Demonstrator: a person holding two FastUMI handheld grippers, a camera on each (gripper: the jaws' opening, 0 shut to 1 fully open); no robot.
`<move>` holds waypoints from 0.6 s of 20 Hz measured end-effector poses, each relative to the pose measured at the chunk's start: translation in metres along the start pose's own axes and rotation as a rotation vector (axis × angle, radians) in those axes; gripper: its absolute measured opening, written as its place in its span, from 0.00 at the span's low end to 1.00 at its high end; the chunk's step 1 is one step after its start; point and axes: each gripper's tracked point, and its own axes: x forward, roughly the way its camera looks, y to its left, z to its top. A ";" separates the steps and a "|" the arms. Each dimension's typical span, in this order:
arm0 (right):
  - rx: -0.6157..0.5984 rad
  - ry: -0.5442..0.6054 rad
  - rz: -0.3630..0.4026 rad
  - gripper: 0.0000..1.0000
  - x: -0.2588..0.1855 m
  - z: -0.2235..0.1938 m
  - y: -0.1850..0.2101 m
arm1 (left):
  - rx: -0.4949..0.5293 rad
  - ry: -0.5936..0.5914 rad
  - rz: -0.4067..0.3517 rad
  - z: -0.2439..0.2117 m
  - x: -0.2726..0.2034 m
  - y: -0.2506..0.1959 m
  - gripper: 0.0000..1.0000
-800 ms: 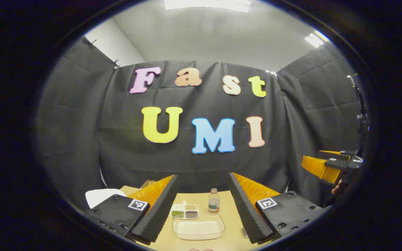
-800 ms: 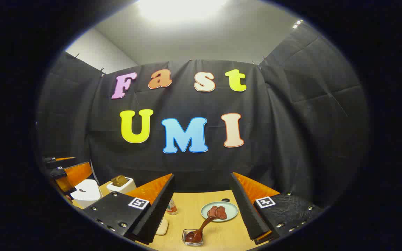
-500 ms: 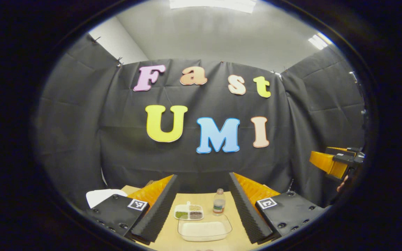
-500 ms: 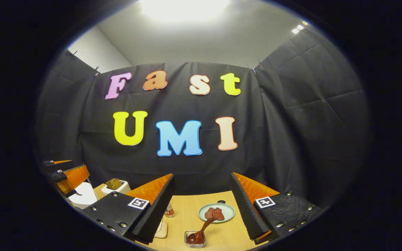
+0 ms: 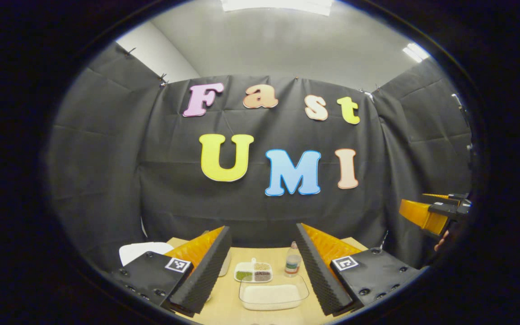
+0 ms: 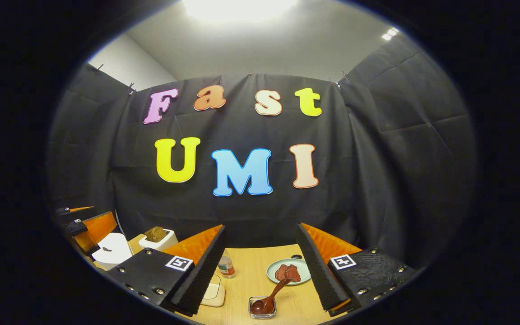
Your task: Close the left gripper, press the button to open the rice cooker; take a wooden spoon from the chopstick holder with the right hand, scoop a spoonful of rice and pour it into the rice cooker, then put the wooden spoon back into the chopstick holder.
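Note:
In the left gripper view my left gripper (image 5: 262, 234) is open and holds nothing; a clear tray of white rice (image 5: 273, 295) lies on the table between its fingers. The white rice cooker (image 5: 145, 248) sits left, partly hidden behind the left finger. In the right gripper view my right gripper (image 6: 261, 232) is open above the table. Below it a brown wooden spoon (image 6: 277, 289) leans in a small clear holder (image 6: 263, 308). The rice cooker (image 6: 111, 248) is far left with its lid down, beside the left gripper (image 6: 89, 225). The right gripper (image 5: 431, 213) hangs at the right edge of the left gripper view.
A divided dish of beans (image 5: 254, 272) and a small bottle (image 5: 292, 264) stand behind the rice tray. A green plate with reddish meat (image 6: 288, 272), a bottle (image 6: 227, 266), a white toaster with bread (image 6: 158, 238) and a cream square dish (image 6: 215, 294) share the wooden table (image 6: 251, 280).
Everything on the table has slid a little to the right in both views, so both grippers have drifted or turned slightly left. Both stay open and hold nothing.

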 end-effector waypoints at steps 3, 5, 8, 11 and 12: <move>-0.002 0.013 0.012 0.95 0.004 -0.005 0.004 | -0.007 0.013 -0.004 -0.010 0.001 0.005 0.98; -0.003 -0.001 0.010 0.95 0.002 0.000 0.006 | 0.005 0.037 0.005 -0.022 0.004 0.015 0.98; -0.008 -0.005 0.024 0.95 0.002 -0.002 0.014 | 0.011 0.074 0.002 -0.039 0.008 0.027 0.83; -0.009 0.039 0.064 0.95 0.003 -0.018 0.028 | 0.004 0.190 0.000 -0.072 0.011 0.040 0.39; -0.009 0.054 0.082 0.95 0.002 -0.023 0.034 | -0.007 0.228 0.006 -0.082 0.009 0.048 0.24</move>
